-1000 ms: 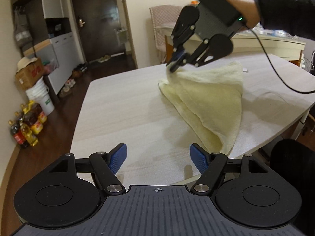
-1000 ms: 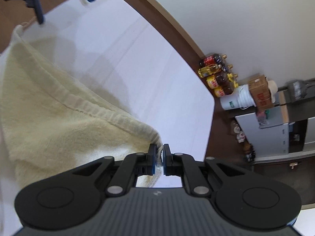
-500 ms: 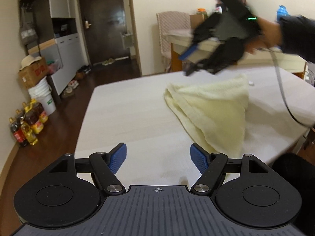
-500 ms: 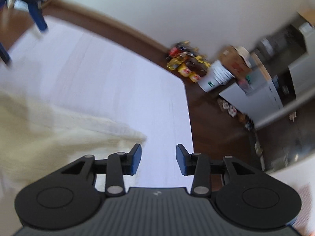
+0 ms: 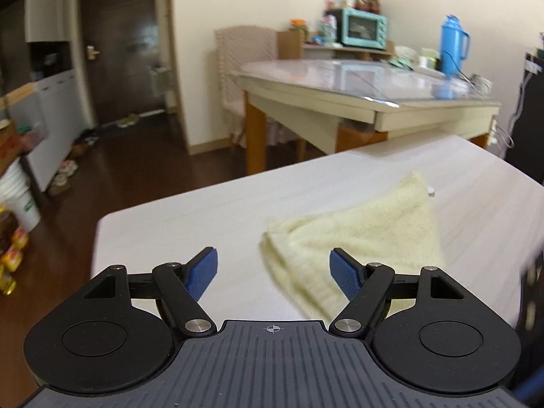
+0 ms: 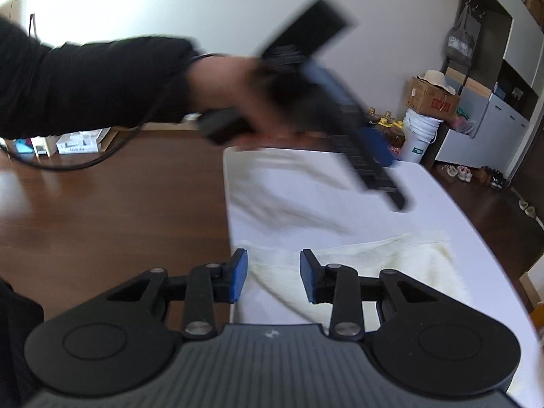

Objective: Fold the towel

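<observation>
**Both claws empty, towel lying doubled on the bench**

The left claw [image 5: 273,269] stands wide apart with nothing between its blue pads, hanging above the near part of the white bench [image 5: 170,224]. The right claw [image 6: 273,277] is also parted and empty, right over the near edge of the towel [image 6: 391,265]. In the right view the left hand [image 6: 231,91] is a blur above the bench, so that side is on the move.

The pale yellow towel [image 5: 360,238] lies flat on the bench in a rough triangle, one layer over another, its tip pointing away towards the far bench [image 5: 340,85] with the blue flask [image 5: 454,46].

My guess is that it is either done as a diagonal fold or waiting for another. If another fold is wanted, pinch a corner through both layers, lift low, and lay edge to edge so the layers do not slide.
</observation>
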